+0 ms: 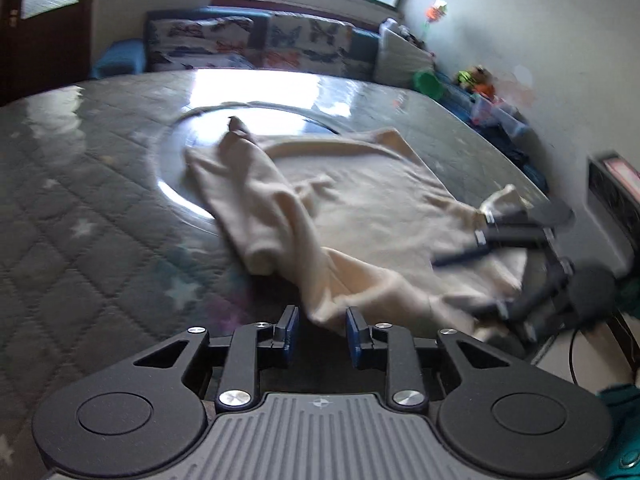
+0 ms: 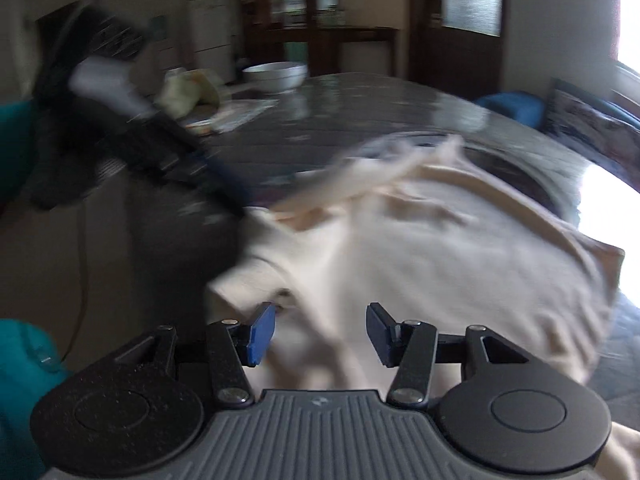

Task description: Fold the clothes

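Note:
A cream garment (image 1: 360, 200) lies spread and partly bunched on a grey quilted table (image 1: 80, 184); one sleeve lies folded across its left side. My left gripper (image 1: 322, 330) is open, its jaws either side of the garment's near corner. My right gripper (image 2: 322, 330) is open just above the cloth (image 2: 440, 260). The right gripper also shows blurred in the left wrist view (image 1: 496, 256), over the garment's right edge. The left gripper shows blurred in the right wrist view (image 2: 224, 184), at the garment's far left edge.
A glass turntable (image 1: 180, 196) sits under the garment at the table's middle. A white bowl (image 2: 276, 74) and papers (image 2: 236, 114) stand at the table's far side. A cushioned bench (image 1: 260, 44) and toys (image 1: 476, 80) line the wall.

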`<action>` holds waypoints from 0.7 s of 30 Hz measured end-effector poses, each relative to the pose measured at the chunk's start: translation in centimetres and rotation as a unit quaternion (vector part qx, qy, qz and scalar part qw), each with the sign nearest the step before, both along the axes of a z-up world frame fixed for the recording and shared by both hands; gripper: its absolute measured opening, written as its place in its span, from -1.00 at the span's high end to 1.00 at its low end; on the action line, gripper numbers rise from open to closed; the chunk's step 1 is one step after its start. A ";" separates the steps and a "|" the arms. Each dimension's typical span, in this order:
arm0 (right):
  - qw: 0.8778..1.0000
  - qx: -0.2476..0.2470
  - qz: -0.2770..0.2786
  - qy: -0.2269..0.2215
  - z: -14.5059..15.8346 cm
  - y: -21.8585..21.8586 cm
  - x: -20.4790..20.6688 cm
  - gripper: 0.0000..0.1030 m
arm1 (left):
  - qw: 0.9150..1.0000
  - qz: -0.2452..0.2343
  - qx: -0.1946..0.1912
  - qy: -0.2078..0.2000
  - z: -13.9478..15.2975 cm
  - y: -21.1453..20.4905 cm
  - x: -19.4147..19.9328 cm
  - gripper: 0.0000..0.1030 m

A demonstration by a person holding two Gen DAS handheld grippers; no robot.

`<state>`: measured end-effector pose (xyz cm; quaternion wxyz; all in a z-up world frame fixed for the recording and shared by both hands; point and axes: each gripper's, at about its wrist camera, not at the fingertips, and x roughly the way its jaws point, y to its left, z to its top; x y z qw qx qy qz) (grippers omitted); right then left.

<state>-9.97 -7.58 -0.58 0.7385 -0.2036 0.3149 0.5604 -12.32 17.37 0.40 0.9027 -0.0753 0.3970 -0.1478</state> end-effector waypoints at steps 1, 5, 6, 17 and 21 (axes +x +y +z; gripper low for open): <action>1.000 -0.002 0.015 0.002 -0.1 0.2 -0.8 0.00 | 1.000 -0.003 0.000 -0.004 0.0 -0.4 0.1 0.45; 0.999 -0.009 0.040 0.007 -0.2 0.5 -2.1 0.00 | 1.000 -0.013 0.001 -0.018 0.2 -1.8 0.5 0.45; 0.999 -0.010 0.042 0.010 -0.2 0.5 -2.2 0.00 | 1.000 -0.015 0.002 -0.021 0.3 -2.1 0.6 0.45; 1.000 0.010 -0.022 0.000 2.1 -2.3 0.1 -0.05 | 1.000 -0.022 0.012 0.016 -2.3 -2.9 0.2 0.46; 0.997 0.018 -0.072 0.001 2.0 -3.0 2.2 -0.05 | 1.000 -0.009 -0.003 -0.008 -0.3 -1.9 0.2 0.43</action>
